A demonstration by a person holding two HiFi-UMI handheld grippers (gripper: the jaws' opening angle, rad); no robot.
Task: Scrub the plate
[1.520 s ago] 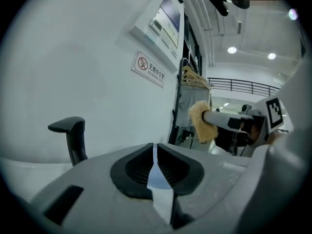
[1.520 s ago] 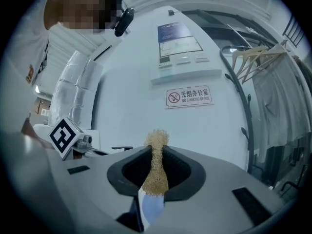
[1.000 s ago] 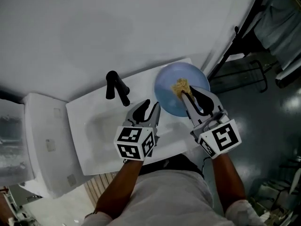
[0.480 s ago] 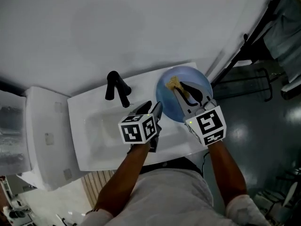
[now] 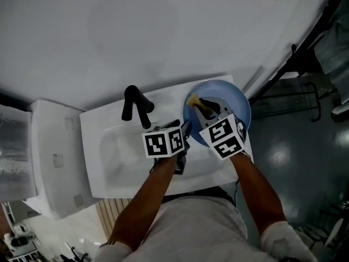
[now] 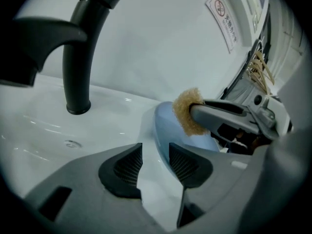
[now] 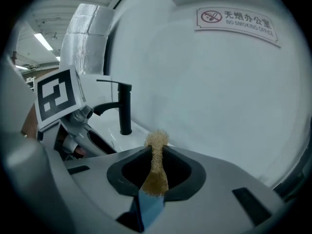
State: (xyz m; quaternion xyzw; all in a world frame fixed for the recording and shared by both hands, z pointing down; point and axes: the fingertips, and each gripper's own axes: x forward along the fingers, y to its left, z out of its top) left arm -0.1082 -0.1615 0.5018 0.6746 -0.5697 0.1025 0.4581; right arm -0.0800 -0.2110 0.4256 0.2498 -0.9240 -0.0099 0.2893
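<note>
The round pale-blue plate sits right of centre in the head view, on the right end of the white rectangular sink and just right of the black tap. The right gripper has its jaws closed on a tan fibrous scrub pad, held over the plate's upper-left part. The left gripper is at the plate's left rim; its jaws have just been opening and stand wide apart, with the rim beside one pad, unpinched.
</note>
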